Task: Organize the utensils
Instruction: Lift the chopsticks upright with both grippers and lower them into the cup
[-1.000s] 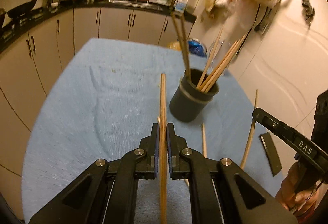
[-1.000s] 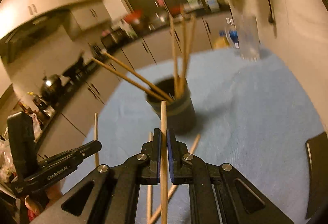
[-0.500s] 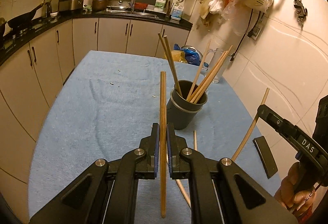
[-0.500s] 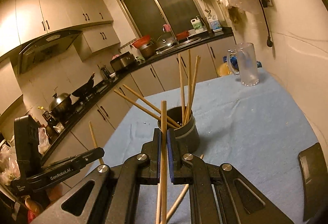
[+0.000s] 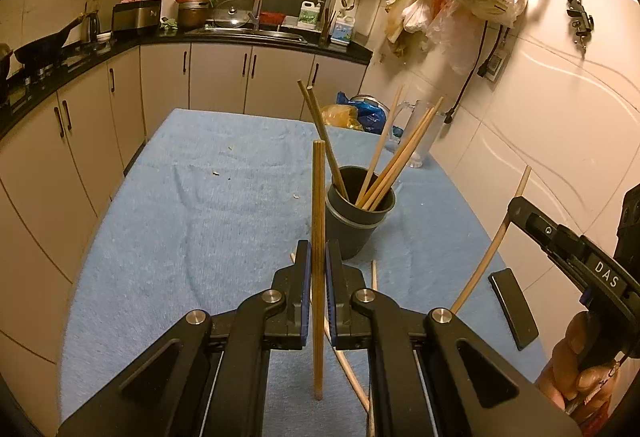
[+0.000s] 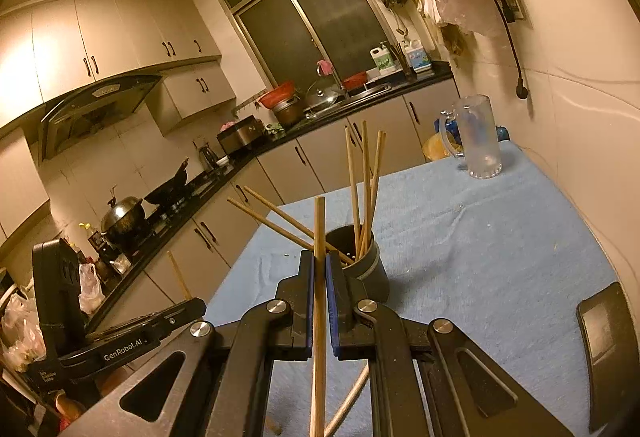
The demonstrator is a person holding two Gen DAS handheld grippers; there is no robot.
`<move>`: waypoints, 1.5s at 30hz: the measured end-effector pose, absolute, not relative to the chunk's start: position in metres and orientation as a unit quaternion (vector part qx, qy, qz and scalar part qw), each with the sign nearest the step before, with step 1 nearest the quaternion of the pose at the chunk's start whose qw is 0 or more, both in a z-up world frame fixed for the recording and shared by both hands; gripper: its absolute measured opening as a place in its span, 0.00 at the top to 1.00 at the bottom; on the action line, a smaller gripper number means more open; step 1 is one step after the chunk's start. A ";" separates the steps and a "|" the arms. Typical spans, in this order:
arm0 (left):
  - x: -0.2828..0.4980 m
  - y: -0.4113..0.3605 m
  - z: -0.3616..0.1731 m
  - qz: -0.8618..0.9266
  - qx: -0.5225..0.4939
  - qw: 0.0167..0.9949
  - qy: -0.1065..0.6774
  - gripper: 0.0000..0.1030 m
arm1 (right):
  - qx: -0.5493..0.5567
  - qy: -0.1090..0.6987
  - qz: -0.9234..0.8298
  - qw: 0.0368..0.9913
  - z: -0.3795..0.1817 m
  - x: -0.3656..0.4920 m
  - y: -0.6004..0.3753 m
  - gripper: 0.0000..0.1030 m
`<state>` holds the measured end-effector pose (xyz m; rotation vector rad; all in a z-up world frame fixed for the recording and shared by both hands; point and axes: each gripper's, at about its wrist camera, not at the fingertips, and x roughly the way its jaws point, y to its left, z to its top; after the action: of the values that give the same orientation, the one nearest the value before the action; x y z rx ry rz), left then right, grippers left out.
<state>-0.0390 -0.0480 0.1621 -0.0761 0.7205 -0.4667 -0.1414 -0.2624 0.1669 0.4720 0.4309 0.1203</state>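
Note:
A dark round cup stands on the blue cloth with several wooden chopsticks leaning in it; it also shows in the right wrist view. My left gripper is shut on a chopstick held upright above the cloth, short of the cup. My right gripper is shut on another chopstick, also raised; it shows at the right of the left wrist view. Loose chopsticks lie on the cloth under the grippers.
The table has a blue cloth. A glass mug stands at the far right by the wall. A black flat device lies at the right edge. Kitchen cabinets and counter lie to the left and behind.
Both grippers have risen and pulled back from the cup, each keeping its chopstick. The cup now looks farther and lower in both views.

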 end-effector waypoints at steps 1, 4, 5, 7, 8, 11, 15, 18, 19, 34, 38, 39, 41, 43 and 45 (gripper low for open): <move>-0.039 -0.048 0.163 -0.226 -0.037 0.909 0.349 0.94 | 0.232 0.210 0.059 0.948 0.168 -0.142 -0.263 0.94; -0.040 -0.050 0.165 -0.226 -0.034 0.909 0.347 0.94 | 0.232 0.205 0.057 0.949 0.172 -0.144 -0.264 0.94; -0.040 -0.051 0.166 -0.226 -0.033 0.910 0.347 0.94 | 0.233 0.204 0.057 0.949 0.172 -0.144 -0.265 0.94; -0.040 -0.052 0.169 -0.227 -0.031 0.910 0.345 0.94 | 0.234 0.202 0.057 0.949 0.174 -0.144 -0.266 0.94; -0.040 -0.053 0.171 -0.227 -0.030 0.911 0.343 0.94 | 0.235 0.201 0.057 0.949 0.175 -0.144 -0.267 0.94; -0.041 -0.055 0.175 -0.229 -0.028 0.912 0.339 0.94 | 0.237 0.198 0.055 0.949 0.176 -0.145 -0.269 0.94; -0.040 -0.057 0.179 -0.231 -0.024 0.913 0.335 0.94 | 0.239 0.192 0.052 0.950 0.180 -0.146 -0.273 0.94; -0.040 -0.058 0.183 -0.234 -0.021 0.914 0.332 0.94 | 0.240 0.188 0.050 0.951 0.184 -0.146 -0.276 0.94; -0.040 -0.059 0.185 -0.234 -0.021 0.914 0.331 0.94 | 0.240 0.185 0.049 0.952 0.186 -0.146 -0.277 0.94; -0.028 -0.072 0.217 -0.246 -0.011 0.919 0.309 0.94 | 0.243 0.153 0.032 0.957 0.215 -0.136 -0.289 0.94; -0.021 -0.079 0.231 -0.250 -0.011 0.921 0.298 0.94 | 0.243 0.144 0.024 0.959 0.224 -0.128 -0.293 0.94; -0.019 -0.081 0.235 -0.252 -0.011 0.921 0.296 0.94 | 0.243 0.142 0.023 0.959 0.225 -0.125 -0.293 0.94; -0.015 -0.085 0.242 -0.252 -0.010 0.924 0.288 0.94 | 0.243 0.137 0.017 0.960 0.230 -0.119 -0.295 0.94; -0.009 -0.089 0.248 -0.254 -0.011 0.925 0.283 0.94 | 0.244 0.132 0.013 0.961 0.235 -0.112 -0.298 0.94; -0.004 -0.092 0.255 -0.252 -0.010 0.927 0.277 0.94 | 0.247 0.129 0.009 0.960 0.239 -0.106 -0.301 0.94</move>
<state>-0.0036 -0.0918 0.2550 -0.0196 0.5688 -0.5175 -0.1055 -0.3007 0.2390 0.4997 0.2610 0.0180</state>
